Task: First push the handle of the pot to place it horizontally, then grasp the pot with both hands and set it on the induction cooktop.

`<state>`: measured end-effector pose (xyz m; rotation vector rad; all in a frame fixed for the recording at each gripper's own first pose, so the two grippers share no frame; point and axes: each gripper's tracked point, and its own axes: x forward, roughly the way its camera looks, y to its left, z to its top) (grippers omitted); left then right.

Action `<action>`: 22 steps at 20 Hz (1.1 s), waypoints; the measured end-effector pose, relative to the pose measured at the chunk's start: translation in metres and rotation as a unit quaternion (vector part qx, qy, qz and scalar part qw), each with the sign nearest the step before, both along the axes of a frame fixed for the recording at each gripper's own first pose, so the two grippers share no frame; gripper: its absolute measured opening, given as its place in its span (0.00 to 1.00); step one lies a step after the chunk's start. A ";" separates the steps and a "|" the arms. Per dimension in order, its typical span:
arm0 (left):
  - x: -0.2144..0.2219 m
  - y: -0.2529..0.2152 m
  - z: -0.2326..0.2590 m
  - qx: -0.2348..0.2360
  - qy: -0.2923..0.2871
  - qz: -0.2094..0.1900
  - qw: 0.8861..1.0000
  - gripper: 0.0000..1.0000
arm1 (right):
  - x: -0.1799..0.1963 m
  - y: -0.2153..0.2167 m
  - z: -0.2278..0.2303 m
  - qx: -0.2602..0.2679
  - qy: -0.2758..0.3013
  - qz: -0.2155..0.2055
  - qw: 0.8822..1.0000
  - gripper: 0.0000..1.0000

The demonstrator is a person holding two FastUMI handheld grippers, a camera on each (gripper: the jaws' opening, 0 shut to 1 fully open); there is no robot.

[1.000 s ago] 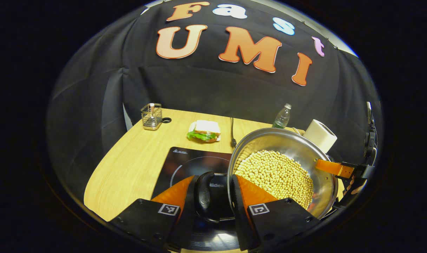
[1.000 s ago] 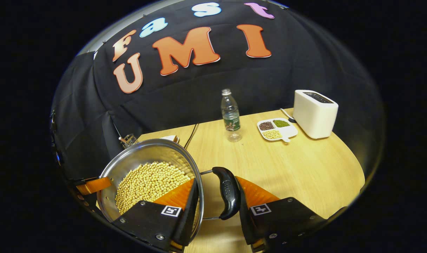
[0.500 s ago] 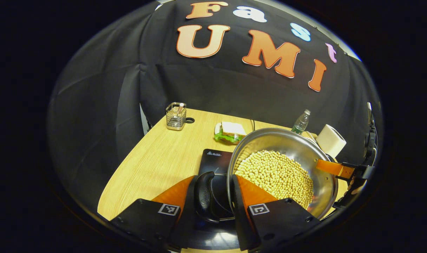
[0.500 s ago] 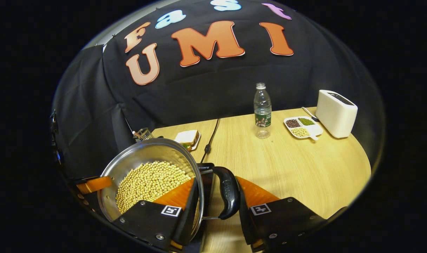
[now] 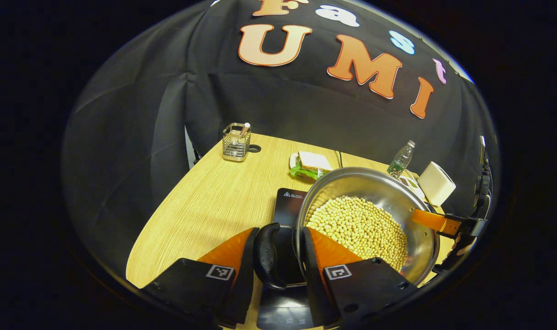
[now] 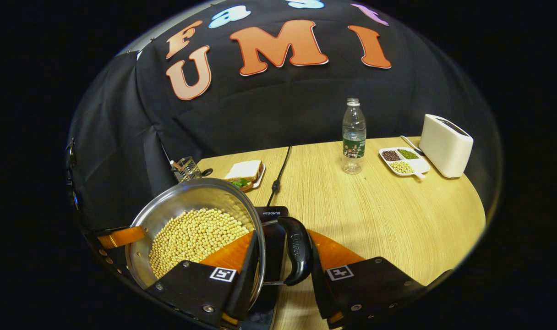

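A steel pot [image 5: 370, 183] full of yellow beans [image 5: 358, 229] is held between both grippers above the black induction cooktop [image 5: 290, 204]. My left gripper [image 5: 278, 240] is shut on the pot's black side handle [image 5: 265, 256], with one finger inside the rim. In the right gripper view, my right gripper [image 6: 282, 243] clamps the opposite black handle [image 6: 298, 254] of the pot [image 6: 191, 197] the same way, over the cooktop [image 6: 274, 215]. Each gripper's finger also shows across the pot in the other's view. Whether the pot rests on the cooktop, I cannot tell.
On the wooden table [image 6: 374, 215] stand a sandwich [image 6: 244, 172], a water bottle [image 6: 353, 137], a divided dish of beans [image 6: 402, 160], a white toaster [image 6: 445, 144] and a wire basket [image 5: 236, 142]. A black cable [image 6: 278, 169] runs back from the cooktop.
Both grippers have carried the pot leftward across the table. The cooktop, earlier off to the pot's left, now lies beneath it. The grips are unchanged.
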<state>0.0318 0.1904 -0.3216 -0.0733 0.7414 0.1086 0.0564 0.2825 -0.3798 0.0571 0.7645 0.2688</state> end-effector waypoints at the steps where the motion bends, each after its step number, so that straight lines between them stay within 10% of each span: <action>1: -0.002 0.003 -0.002 0.001 0.001 0.002 1.000 0.58 | 0.000 0.001 -0.002 0.000 0.001 0.001 1.000 0.57; 17: 0.000 0.011 -0.016 0.007 0.009 0.001 1.000 0.57 | -0.005 0.002 -0.025 0.000 0.023 0.010 1.000 0.53; 22: -0.002 0.014 -0.016 0.005 0.011 0.024 1.000 0.63 | 0.004 -0.005 -0.005 -0.015 -0.017 0.001 1.000 0.69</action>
